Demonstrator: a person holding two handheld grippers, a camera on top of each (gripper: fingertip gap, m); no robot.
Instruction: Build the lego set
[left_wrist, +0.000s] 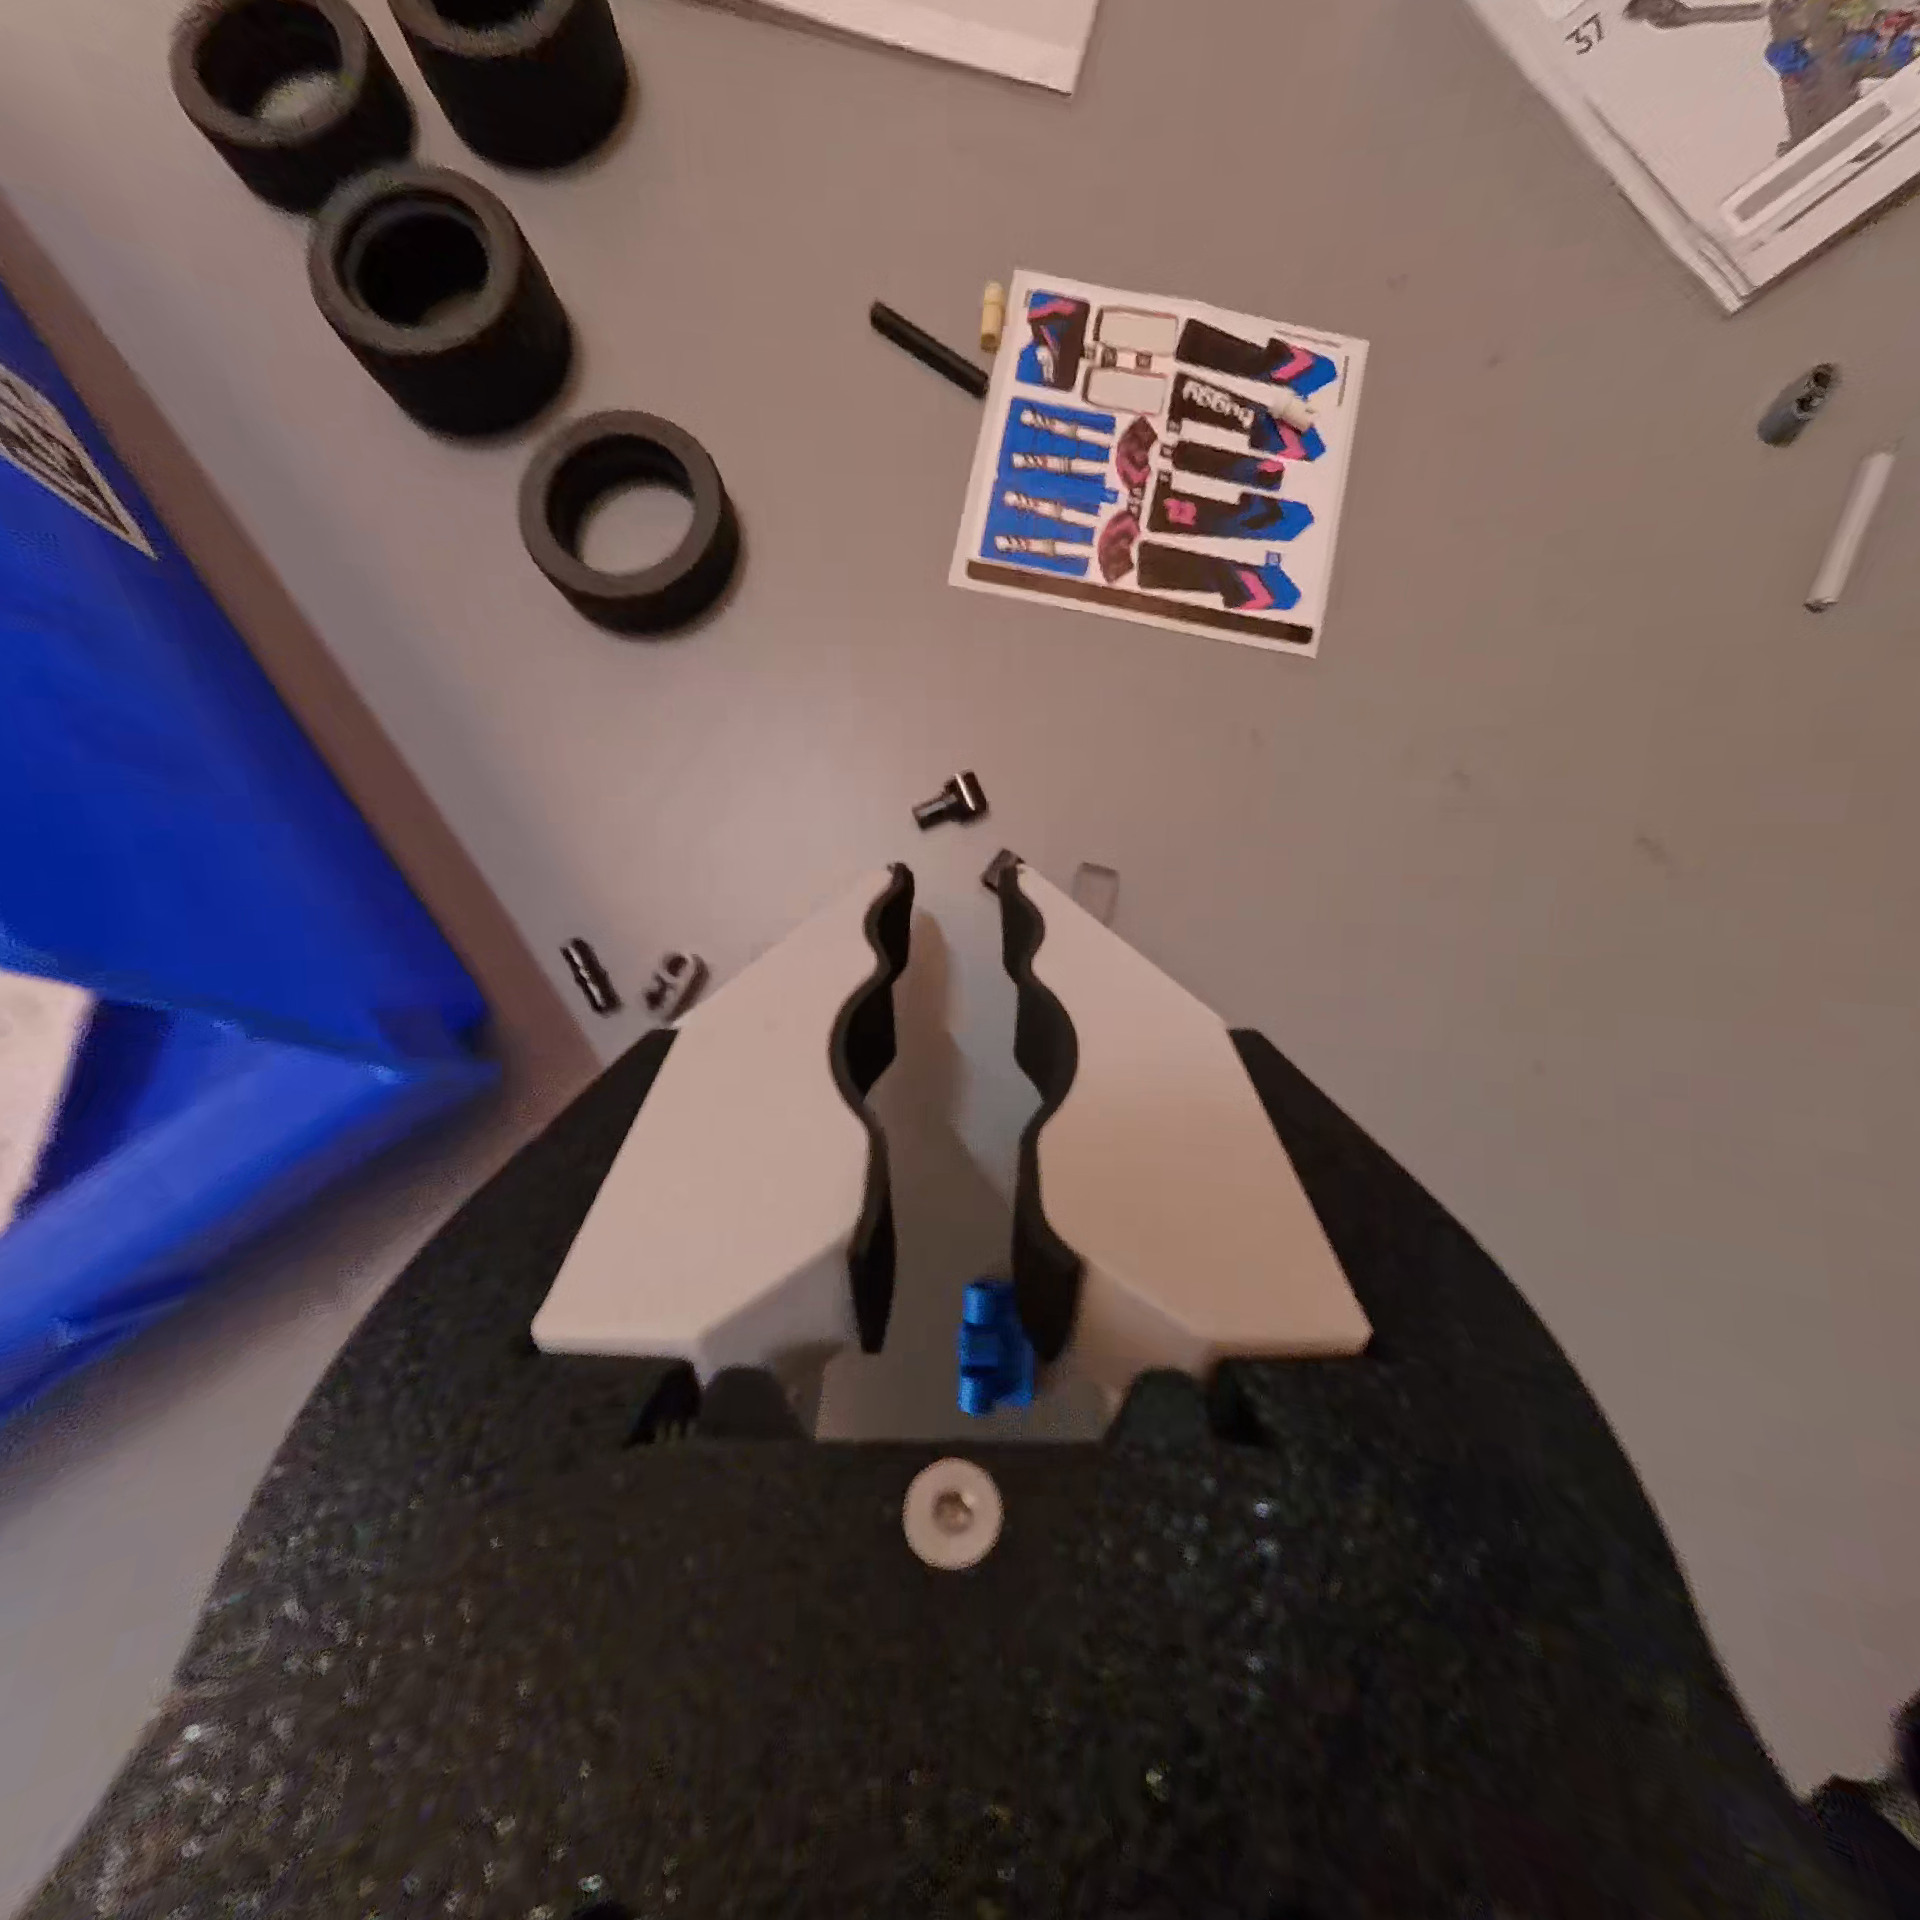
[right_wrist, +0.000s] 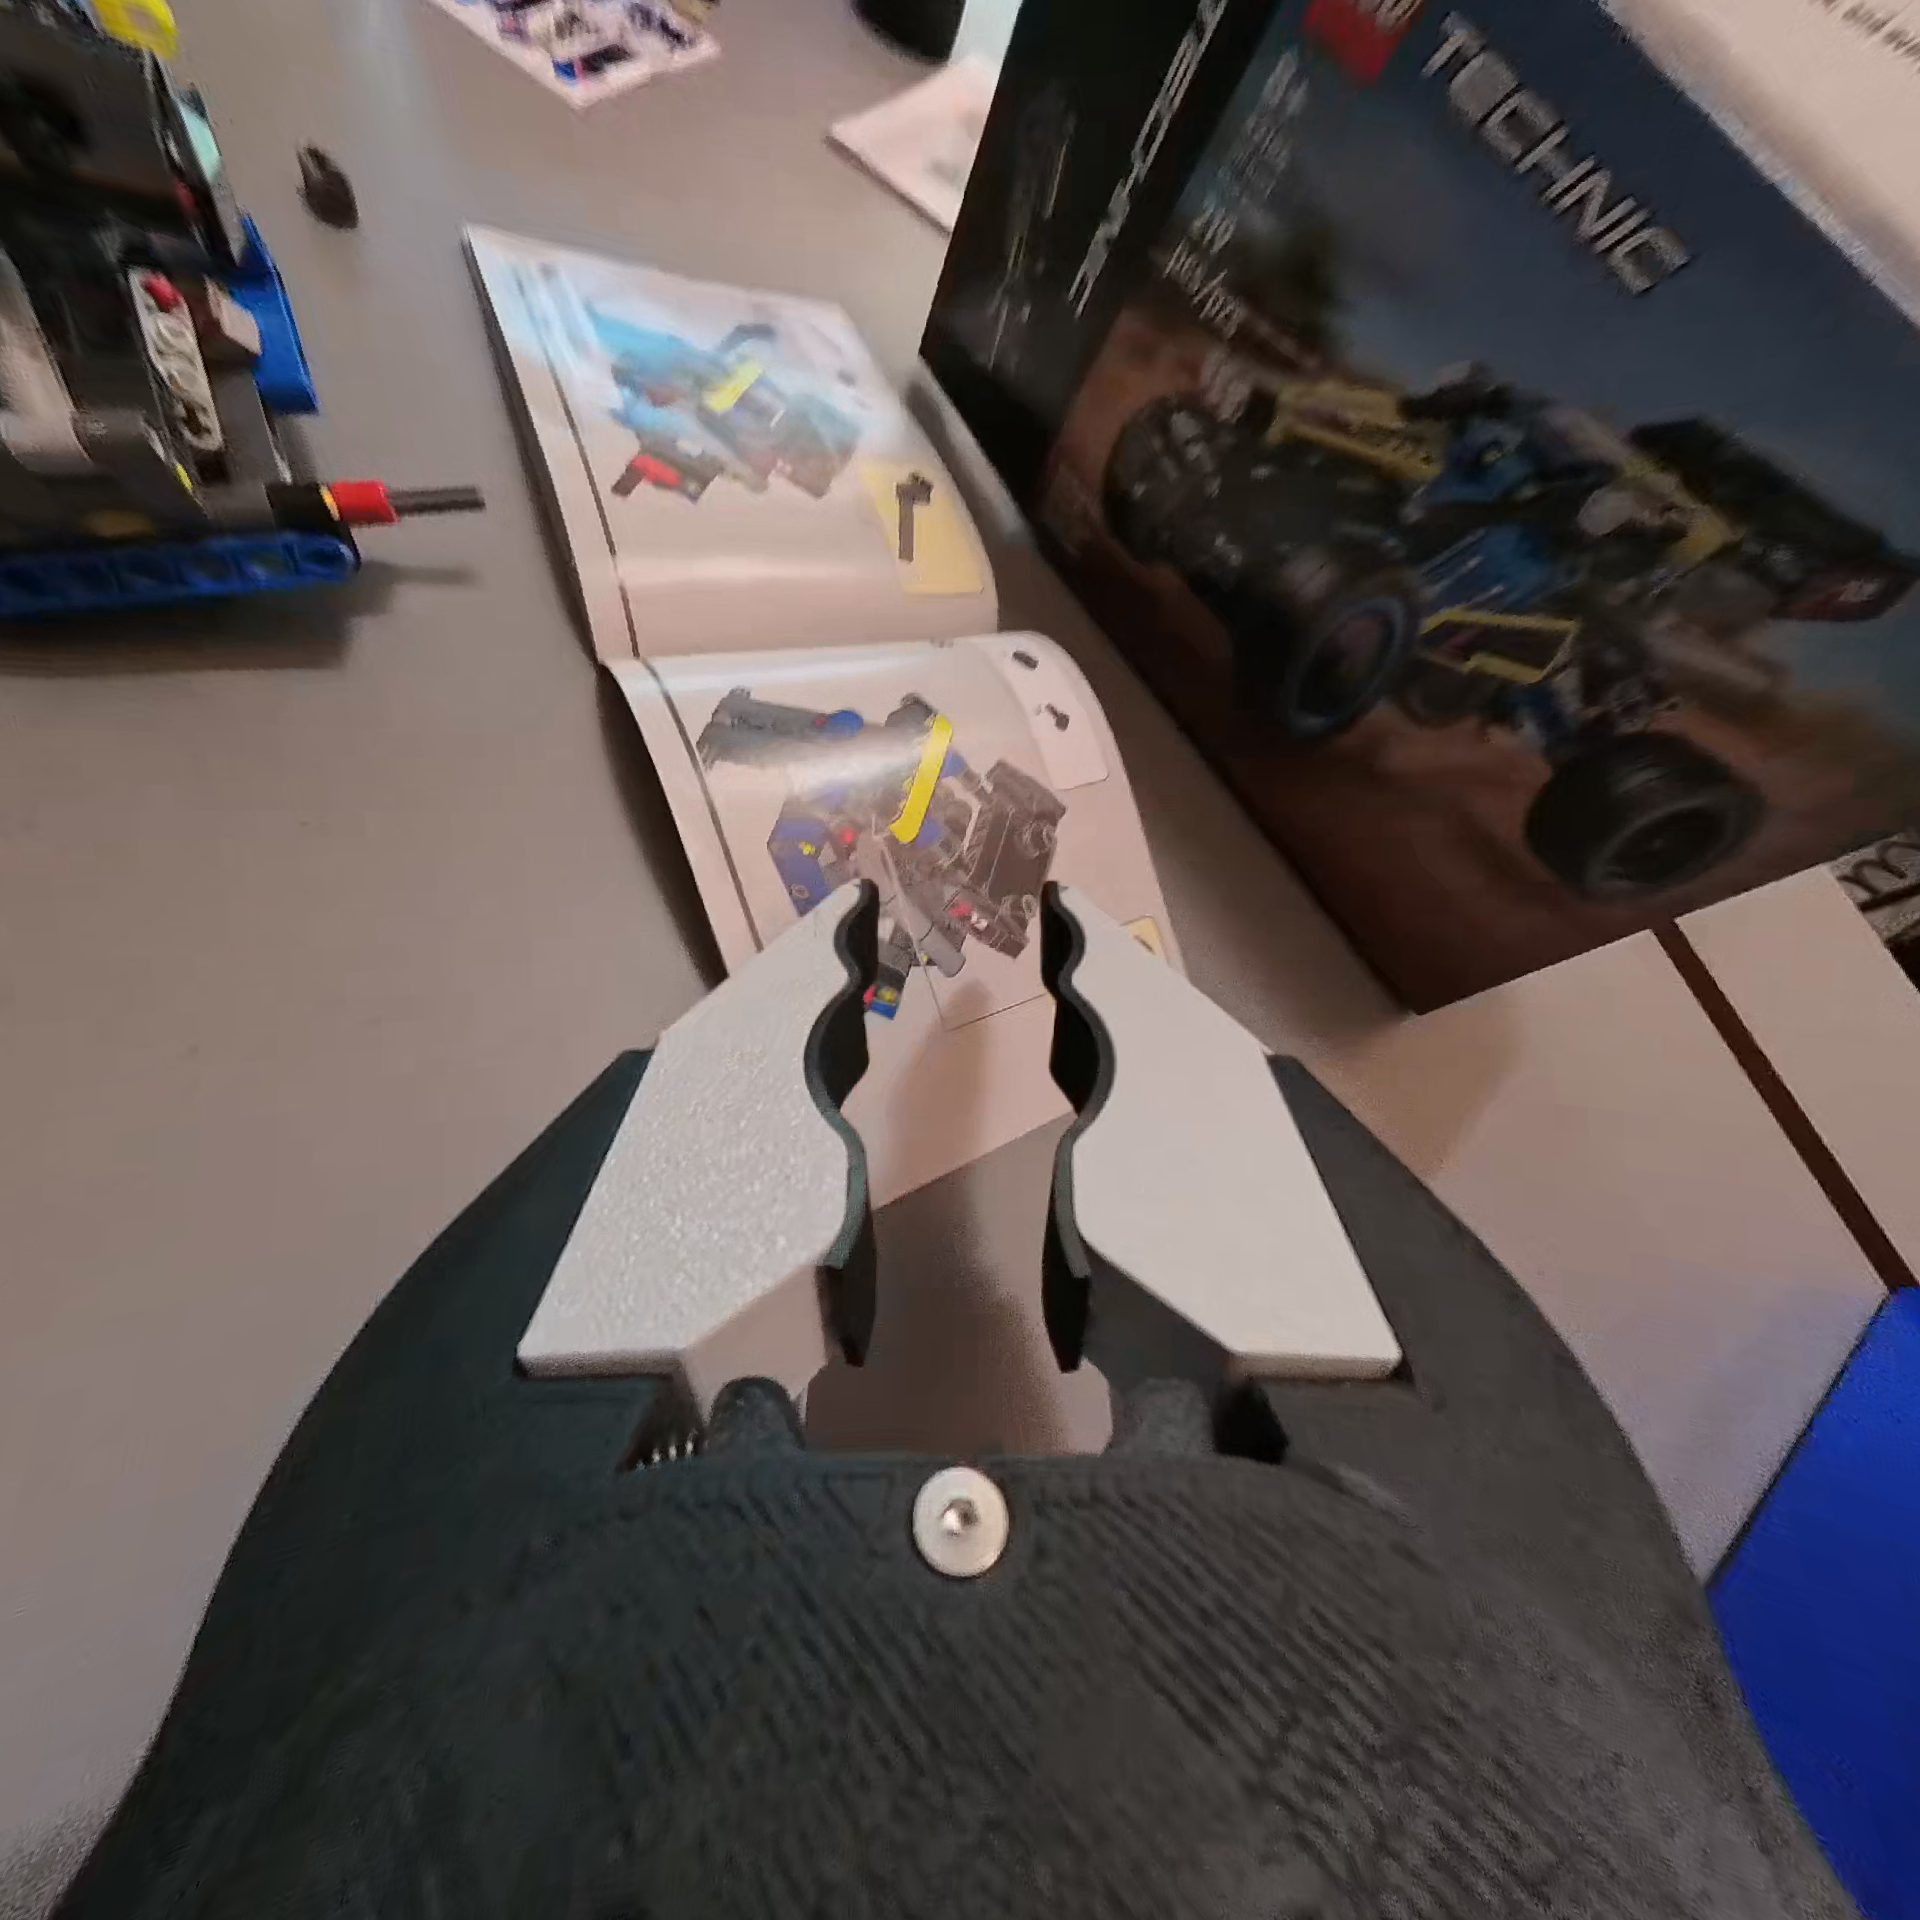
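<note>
While both claws gape bare — left claw (left_wrist: 951, 878) near black pin (left_wrist: 950, 800), right claw (right_wrist: 956, 914) over booklet (right_wrist: 831, 727).

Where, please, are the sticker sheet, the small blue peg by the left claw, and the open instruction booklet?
sticker sheet (left_wrist: 1158, 462): left wrist view, centre of the sheet.
small blue peg (left_wrist: 985, 1345): left wrist view, middle of its body.
open instruction booklet (right_wrist: 883, 769): right wrist view, nearer page.

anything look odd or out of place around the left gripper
Yes: a small blue ridged plastic connector sits deep at the base of the left gripper's open fingers, against the right one, far from the tips. Small black pins lie scattered on the grey table ahead.
</note>
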